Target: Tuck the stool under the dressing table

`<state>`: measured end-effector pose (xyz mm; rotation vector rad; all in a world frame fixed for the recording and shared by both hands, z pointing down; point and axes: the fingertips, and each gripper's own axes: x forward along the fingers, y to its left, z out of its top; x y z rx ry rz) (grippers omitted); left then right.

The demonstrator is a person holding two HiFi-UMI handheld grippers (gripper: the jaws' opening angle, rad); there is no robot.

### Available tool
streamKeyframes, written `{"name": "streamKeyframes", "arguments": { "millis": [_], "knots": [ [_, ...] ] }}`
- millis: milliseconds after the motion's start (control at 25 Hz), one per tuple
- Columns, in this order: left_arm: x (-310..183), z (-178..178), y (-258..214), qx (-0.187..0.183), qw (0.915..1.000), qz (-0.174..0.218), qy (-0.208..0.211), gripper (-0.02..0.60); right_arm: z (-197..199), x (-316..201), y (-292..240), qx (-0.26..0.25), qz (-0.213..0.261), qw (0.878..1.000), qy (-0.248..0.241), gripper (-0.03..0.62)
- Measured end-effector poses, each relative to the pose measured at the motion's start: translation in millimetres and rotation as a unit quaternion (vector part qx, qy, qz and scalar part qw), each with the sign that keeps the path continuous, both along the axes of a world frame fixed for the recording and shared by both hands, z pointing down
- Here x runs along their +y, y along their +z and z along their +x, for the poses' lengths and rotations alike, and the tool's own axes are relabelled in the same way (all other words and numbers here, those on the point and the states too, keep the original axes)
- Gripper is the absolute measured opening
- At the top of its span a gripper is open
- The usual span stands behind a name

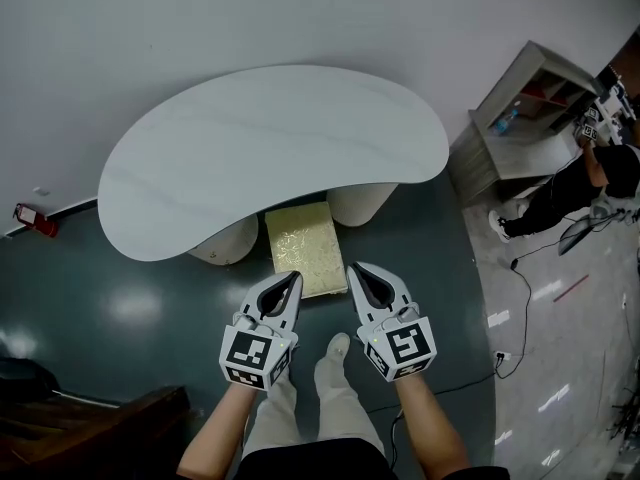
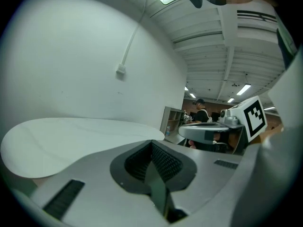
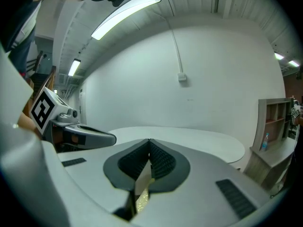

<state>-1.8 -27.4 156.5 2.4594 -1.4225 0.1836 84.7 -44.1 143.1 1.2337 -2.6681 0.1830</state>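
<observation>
Partly tucked, the stool (image 1: 303, 248) sits with its gold-yellow seat slid between the two rounded pedestals of the dressing table (image 1: 270, 148), its far end under the white kidney-shaped top and its near end jutting out just ahead of the jaw tips. A person stands over it with a gripper in each hand. The left gripper (image 1: 290, 283) has its jaws pressed together on nothing, its tip at the seat's near left corner; whether it touches cannot be told from here. The right gripper (image 1: 360, 273), jaws likewise closed and empty, hangs just beside the near right corner, with a sliver of the yellow seat showing below its tips. One shoe (image 1: 338, 346) is planted behind the grippers, on the dark floor. Beyond the jaws and off to their right, well apart from the work, stands a grey shelf unit (image 1: 520, 118) with another person (image 1: 590, 183) next to it. By the look of it the job is over half done: the stool is lined up in the gap, and what seems left is a straight push forward with both closed tips until the seat's near edge goes under the tabletop's rim.
</observation>
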Motion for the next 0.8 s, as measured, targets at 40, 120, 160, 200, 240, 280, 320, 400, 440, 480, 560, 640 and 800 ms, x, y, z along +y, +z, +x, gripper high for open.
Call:
{"name": "streamKeyframes", "arguments": {
  "millis": [40,120,160,200,240,280,320,400,440,480,560,640,800],
  "knots": [
    [-1,-3,5,0.002,1.0,-0.004,-0.003,0.012,-1,-2,4,0.0,-0.002,1.0,0.001,0.014],
    [-4,-9,15,0.005,0.9999,-0.012,-0.009,0.012,-5,-7,13,0.001,-0.006,1.0,0.001,0.014],
    [-6,-11,20,0.006,0.9998,-0.015,-0.009,0.012,-7,-10,17,0.002,-0.006,1.0,0.001,0.014],
    [-7,-13,26,0.005,0.9998,-0.018,-0.008,0.012,-10,-13,21,0.003,-0.006,1.0,0.0,0.014],
    [-8,-15,32,0.004,0.9998,-0.021,-0.007,0.012,-12,-15,25,0.004,-0.005,1.0,0.0,0.014],
    [-9,-16,37,0.002,0.9997,-0.023,-0.005,0.012,-14,-17,29,0.003,-0.004,1.0,0.0,0.014],
    [-9,-17,43,0.0,0.9997,-0.025,-0.003,0.012,-17,-19,33,0.002,-0.005,1.0,0.0,0.014],
    [-10,-19,54,-0.001,0.9996,-0.028,-0.001,0.012,-20,-22,44,0.0,-0.01,1.0,0.001,0.014],
    [-11,-20,58,-0.001,0.9995,-0.03,-0.001,0.012,-22,-24,50,0.001,-0.011,1.0,0.0,0.014],
    [-12,-21,63,-0.002,0.9995,-0.032,-0.001,0.012,-24,-25,55,0.001,-0.013,1.0,0.0,0.014],
    [-15,-24,72,-0.01,0.9993,-0.035,0.006,0.012,-28,-29,65,-0.002,-0.016,1.0,0.002,0.014],
    [-17,-27,85,-0.016,0.9991,-0.037,0.012,0.012,-33,-32,76,-0.003,-0.02,1.0,0.004,0.014],
    [-22,-34,109,-0.02,0.9987,-0.045,0.011,0.012,-37,-39,99,0.0,-0.028,1.0,0.004,0.014]
  ]
}}
